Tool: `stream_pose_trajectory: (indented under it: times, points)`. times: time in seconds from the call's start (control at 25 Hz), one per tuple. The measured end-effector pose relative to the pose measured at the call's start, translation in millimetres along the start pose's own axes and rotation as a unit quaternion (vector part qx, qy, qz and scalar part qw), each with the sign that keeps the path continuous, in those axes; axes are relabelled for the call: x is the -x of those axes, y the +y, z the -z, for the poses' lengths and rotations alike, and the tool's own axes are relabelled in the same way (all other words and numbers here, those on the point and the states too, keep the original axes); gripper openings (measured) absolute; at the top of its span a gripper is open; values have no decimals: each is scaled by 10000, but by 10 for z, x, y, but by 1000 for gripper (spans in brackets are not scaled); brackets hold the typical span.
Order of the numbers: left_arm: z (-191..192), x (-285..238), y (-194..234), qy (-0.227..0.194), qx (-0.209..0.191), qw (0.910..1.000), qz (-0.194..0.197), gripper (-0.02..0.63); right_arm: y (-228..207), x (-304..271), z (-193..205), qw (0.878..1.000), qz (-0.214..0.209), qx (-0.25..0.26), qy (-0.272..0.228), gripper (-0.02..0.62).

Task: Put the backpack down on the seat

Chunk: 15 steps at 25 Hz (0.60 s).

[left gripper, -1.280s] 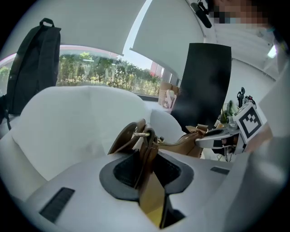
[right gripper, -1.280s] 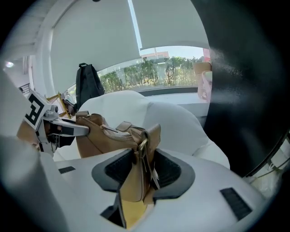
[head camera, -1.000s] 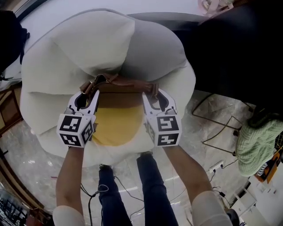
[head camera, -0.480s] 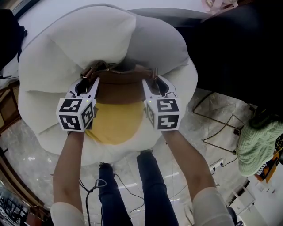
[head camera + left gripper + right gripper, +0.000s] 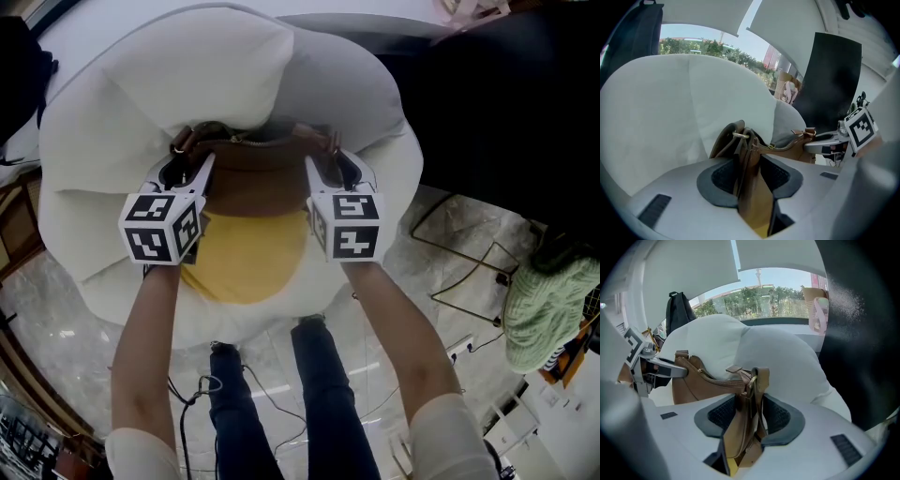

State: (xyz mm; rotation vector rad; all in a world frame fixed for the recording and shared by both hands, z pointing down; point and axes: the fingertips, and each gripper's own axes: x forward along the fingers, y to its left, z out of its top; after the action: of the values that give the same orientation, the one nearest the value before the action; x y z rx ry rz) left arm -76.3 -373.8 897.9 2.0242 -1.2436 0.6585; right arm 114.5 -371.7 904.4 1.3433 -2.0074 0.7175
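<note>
A brown leather backpack (image 5: pixel 253 178) with a yellow lower panel lies on the big white cushioned seat (image 5: pixel 187 84), its top against the backrest. My left gripper (image 5: pixel 187 167) grips its left top corner by the ring and strap (image 5: pixel 740 136). The jaws are opening, with the leather between the pads and touching them. My right gripper (image 5: pixel 330 164) is shut on the right top corner, by the strap loop (image 5: pixel 757 378). In the left gripper view, the left gripper (image 5: pixel 749 171) straddles the bag's edge (image 5: pixel 752 197). In the right gripper view, the right gripper (image 5: pixel 749 413) clamps the bag (image 5: pixel 693 380).
A black bulk (image 5: pixel 487 112) stands right of the seat. On the marble floor are a thin wire frame (image 5: pixel 459 272), a green checked object (image 5: pixel 548 300) and cables (image 5: pixel 202 394). The person's legs (image 5: pixel 319 394) stand against the seat's front. A dark bag (image 5: pixel 677 310) hangs behind the seat.
Both grippers have carried the backpack forward, deeper into the seat towards the backrest. More of the yellow panel now rests on the cushion.
</note>
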Motion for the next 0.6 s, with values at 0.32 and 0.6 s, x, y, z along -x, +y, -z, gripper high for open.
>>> stream_pose_trajectory:
  times: [0.32, 0.6]
  points:
    - [42, 55, 21, 5, 342, 9994, -110, 226, -71, 68, -26, 10000, 68, -31, 48, 258]
    - [44, 213, 58, -160, 344, 9993, -75, 244, -68, 204, 12, 9999, 15, -108, -84, 261]
